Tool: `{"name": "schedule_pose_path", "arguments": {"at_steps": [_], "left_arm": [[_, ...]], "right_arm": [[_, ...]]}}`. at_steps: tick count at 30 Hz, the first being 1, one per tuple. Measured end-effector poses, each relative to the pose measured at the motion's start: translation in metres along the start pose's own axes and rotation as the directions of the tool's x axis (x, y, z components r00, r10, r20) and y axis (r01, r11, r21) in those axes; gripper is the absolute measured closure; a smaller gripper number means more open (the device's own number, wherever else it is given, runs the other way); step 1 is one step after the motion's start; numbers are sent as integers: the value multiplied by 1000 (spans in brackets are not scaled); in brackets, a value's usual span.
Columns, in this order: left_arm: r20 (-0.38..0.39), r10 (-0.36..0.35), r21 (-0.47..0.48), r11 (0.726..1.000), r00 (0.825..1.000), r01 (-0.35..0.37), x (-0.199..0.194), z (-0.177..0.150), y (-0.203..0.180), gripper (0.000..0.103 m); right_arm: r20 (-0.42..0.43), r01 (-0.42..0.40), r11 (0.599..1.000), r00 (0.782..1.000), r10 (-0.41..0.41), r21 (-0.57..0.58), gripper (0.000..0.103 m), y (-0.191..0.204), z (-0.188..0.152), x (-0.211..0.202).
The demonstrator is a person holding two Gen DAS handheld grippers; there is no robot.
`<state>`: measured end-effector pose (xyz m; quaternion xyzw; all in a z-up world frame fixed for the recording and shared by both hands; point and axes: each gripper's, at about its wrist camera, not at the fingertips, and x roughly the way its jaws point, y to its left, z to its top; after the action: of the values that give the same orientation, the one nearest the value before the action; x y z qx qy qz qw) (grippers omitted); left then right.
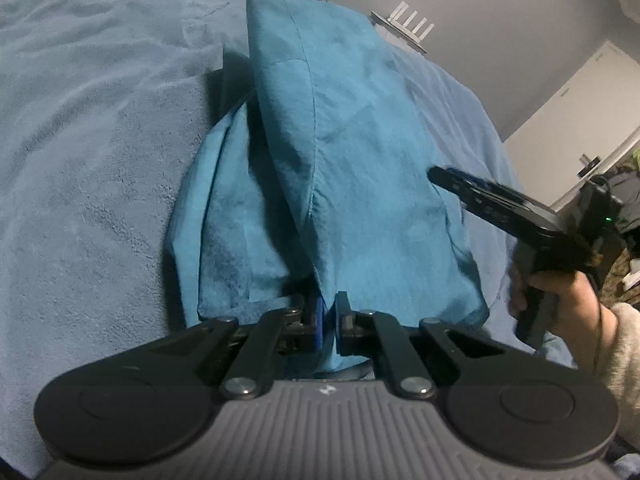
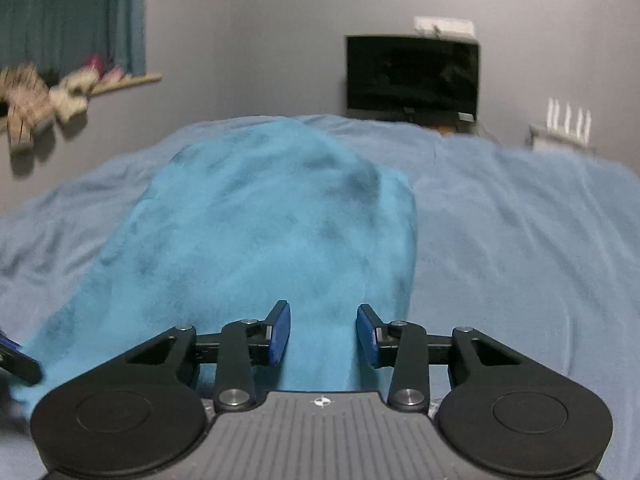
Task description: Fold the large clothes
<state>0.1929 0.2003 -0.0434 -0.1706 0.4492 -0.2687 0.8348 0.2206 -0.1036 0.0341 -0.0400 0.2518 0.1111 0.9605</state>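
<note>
Bed with blue blanket, grey walls behind. Teal garment lies partly folded on the bed, long axis running away from both grippers. Left gripper clamped on its near edge. Right gripper jaws apart over near hem, gripping nothing; next pinch probably there.

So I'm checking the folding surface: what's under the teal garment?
The teal garment lies on a light blue fleece blanket that shows on every side of it. The left gripper pinches its near edge. What lies beneath the folded layers is covered.
</note>
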Motion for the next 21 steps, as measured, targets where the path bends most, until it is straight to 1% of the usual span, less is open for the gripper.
{"name": "schedule_pose_path", "arguments": {"at_steps": [1, 3, 5, 7, 10, 12, 16, 19, 21], "left_arm": [[-1, -9, -6, 1000, 1000, 9, 2, 0, 2, 102], [-8, -23, -2, 1000, 1000, 23, 1, 1, 7, 102], [-12, -31, 12, 999, 999, 31, 1, 2, 8, 102], [-18, -33, 30, 999, 999, 33, 2, 3, 10, 102], [-16, 3, 91, 996, 1000, -1, 4, 5, 4, 102], [-11, 27, 132, 991, 1000, -25, 4, 5, 0, 102], [-5, 23, 150, 988, 1000, -22, 3, 7, 0, 102], [40, 31, 199, 979, 999, -39, 1, 10, -7, 100], [62, 34, 199, 979, 997, -46, 3, 12, -7, 98]], "right_arm": [[0, -3, 1000, 1000, 3, -29, 75, 5, 4, 7], [-4, -21, 997, 1000, 20, -69, 87, 17, 15, 21], [-18, -29, 994, 999, 28, -110, 92, 28, 23, 34], [-40, -55, 991, 998, 50, -120, 92, 36, 33, 48], [-75, -81, 994, 994, 75, -74, 92, 41, 49, 67], [-84, -82, 995, 993, 77, -59, 92, 48, 60, 83], [-84, -70, 994, 994, 63, -79, 92, 66, 76, 109], [-91, -76, 996, 993, 71, -49, 92, 72, 90, 134], [-91, -96, 995, 992, 93, -35, 91, 73, 95, 141]]}}
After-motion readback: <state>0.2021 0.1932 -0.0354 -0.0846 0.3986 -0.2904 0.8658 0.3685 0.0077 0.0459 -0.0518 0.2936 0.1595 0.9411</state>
